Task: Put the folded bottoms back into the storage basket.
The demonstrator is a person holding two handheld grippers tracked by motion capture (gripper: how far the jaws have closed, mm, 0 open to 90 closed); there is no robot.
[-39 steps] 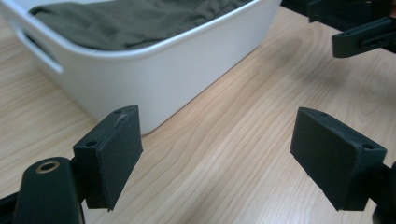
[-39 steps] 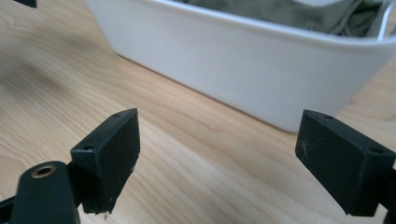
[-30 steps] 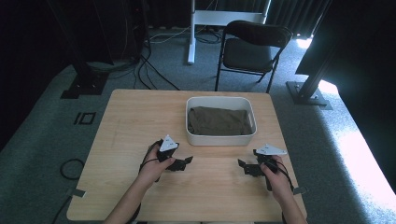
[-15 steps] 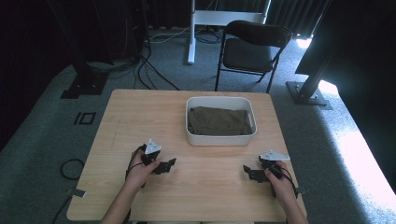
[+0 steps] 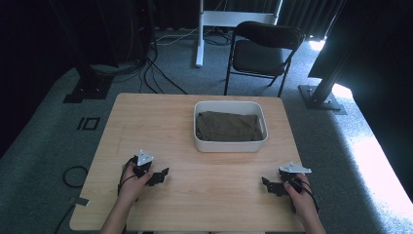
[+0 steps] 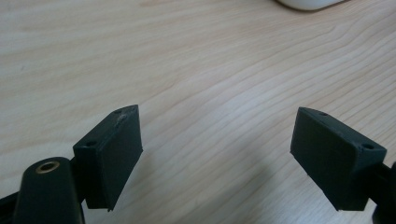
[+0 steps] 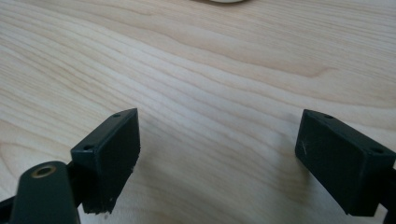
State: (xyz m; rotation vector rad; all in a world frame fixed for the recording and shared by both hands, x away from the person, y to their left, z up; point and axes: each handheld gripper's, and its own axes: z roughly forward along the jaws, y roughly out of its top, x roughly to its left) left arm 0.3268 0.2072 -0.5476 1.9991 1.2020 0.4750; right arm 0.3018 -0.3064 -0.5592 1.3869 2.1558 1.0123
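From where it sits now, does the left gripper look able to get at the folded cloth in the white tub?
Probably yes. The left gripper is open with nothing between its jaws, and bare table lies between it and the white tub. The tub has no lid, so the folded cloth is reachable from above.

The left gripper [image 5: 163, 174] sits at about seven o'clock in the high view, held low in the left hand [image 5: 132, 183], its jaws spread wide with nothing between them. The right gripper [image 5: 267, 184] sits at about five o'clock in the right hand [image 5: 301, 195], jaws likewise wide apart and empty. Both forearms enter from six o'clock.
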